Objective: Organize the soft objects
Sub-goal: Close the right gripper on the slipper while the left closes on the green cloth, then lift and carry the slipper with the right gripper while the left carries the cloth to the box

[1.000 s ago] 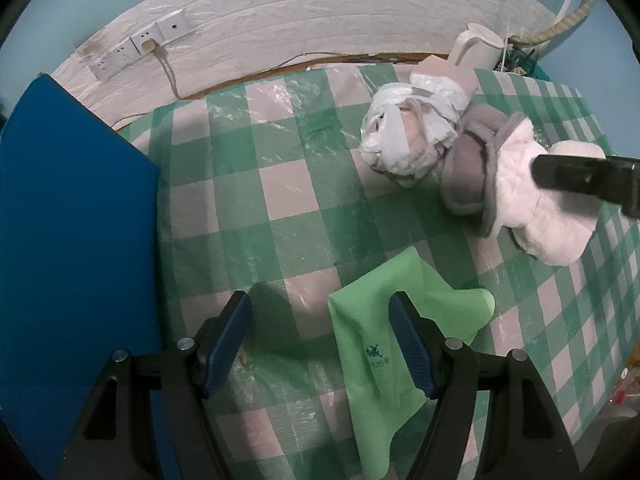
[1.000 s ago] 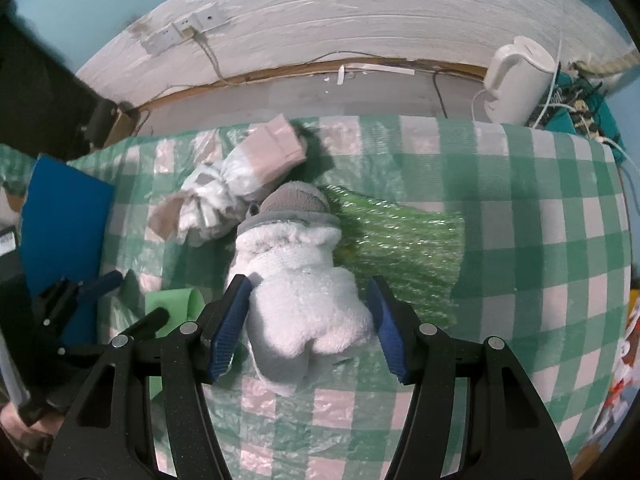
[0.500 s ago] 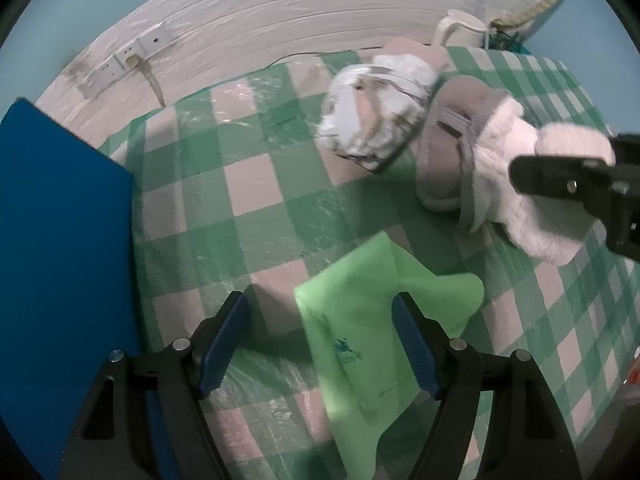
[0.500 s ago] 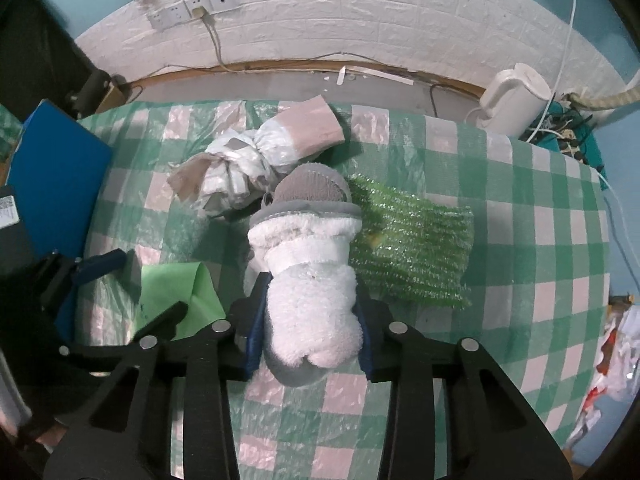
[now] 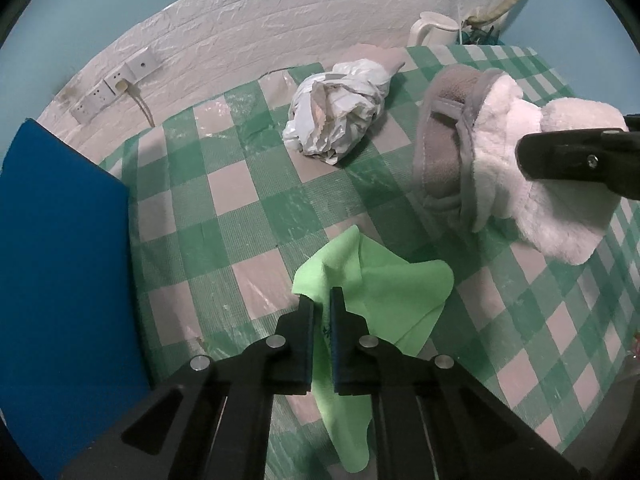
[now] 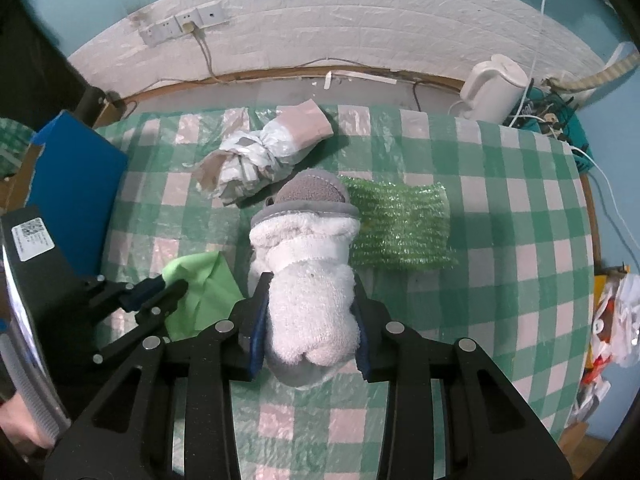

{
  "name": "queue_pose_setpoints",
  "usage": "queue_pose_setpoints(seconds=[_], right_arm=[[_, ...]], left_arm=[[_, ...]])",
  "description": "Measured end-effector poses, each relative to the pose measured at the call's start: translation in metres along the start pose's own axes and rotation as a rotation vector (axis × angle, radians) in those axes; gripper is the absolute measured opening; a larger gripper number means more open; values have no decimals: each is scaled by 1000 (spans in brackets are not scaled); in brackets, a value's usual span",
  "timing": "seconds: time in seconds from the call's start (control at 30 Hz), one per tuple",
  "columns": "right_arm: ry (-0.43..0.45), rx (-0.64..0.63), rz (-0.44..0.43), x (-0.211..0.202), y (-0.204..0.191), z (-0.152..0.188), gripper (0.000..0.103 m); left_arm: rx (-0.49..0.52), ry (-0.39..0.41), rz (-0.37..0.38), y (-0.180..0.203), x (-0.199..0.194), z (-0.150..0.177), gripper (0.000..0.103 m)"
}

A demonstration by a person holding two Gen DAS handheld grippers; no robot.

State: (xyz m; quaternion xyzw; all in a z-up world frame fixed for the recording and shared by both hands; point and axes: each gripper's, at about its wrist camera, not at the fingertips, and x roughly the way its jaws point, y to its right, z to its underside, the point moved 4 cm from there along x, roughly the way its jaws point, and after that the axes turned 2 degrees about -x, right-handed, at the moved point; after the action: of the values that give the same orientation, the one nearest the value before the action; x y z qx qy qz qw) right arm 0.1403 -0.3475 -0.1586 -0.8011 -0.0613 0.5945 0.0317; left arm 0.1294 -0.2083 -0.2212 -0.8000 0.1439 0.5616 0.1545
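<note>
A light green cloth lies crumpled on the checked tablecloth. My left gripper is shut on its near fold; it also shows as the left gripper beside the cloth in the right wrist view. A fluffy white slipper with a grey toe points away from me. My right gripper is shut on its white heel end, pads pressing into the fleece. In the left wrist view, the slipper lies on its side at the right, with one right finger across it.
A crumpled white plastic bag lies behind the slipper, and a green glittery mat to its right. A blue board stands along the table's left edge. A white kettle and cables sit at the back right, past the green-and-white checked table.
The left jaws went from wide open around the green cloth to shut on it. The right jaws closed on the slipper's heel end, and the slipper now sits tilted.
</note>
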Motion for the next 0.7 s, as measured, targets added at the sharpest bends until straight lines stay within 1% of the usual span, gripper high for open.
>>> queue_pose_setpoints(seconds=[0.2,0.4,0.7], right_arm=[[20,-1,18,-14,-4,5,34],[39,12,11,-28,-5,11,34],[64,10,13,-46,-14,20,34]], left_arm=[[5,30,8,-5,-11,1,6],[10,75,-7,-3,-33,5,6],[1,135,-36,-10,-64,4,6]])
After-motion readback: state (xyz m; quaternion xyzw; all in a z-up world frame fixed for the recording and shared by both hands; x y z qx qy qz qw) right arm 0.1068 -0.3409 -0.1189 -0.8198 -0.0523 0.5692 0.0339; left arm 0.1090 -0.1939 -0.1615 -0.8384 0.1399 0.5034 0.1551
